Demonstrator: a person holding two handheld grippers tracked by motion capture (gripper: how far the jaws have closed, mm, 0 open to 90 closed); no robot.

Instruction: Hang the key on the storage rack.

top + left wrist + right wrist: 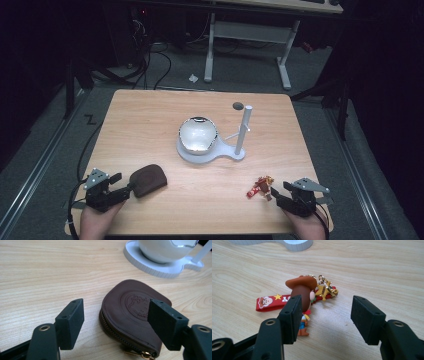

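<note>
Left hand-held gripper (123, 187) at 7 o'clock on the pale wood-grain bench (150, 115), jaws spread wide and gripping nothing. Dark brown, rounded leather coin pouch (148, 179) lying flat just ahead, its near corner reaching between the jaws in the left gripper view (130, 315), pads not pressing on it. Right hand-held gripper (274, 193) at 5 o'clock, jaws likewise fully apart and empty. Small cowboy-figure keychain with red printed strap and gold star charm (261, 187) lying on its side just in front, the figure close beside one jaw in the right gripper view (303, 296). White plastic stand with an upright post (241, 131), carrying a shiny round bowl (198, 133), at centre.

Risks, judged:
- Pouch soft, low, smooth-faced: pads likely to slide over the embossed flap or skid it across the bench instead of pinching the zipped edge.
- Keychain off-centre: closing now likely to nudge the rubbery figure aside; loose metal ring and thin strap apt to swing or snag.
- Stand light-looking: a careless sweep could tip the bowl.
</note>
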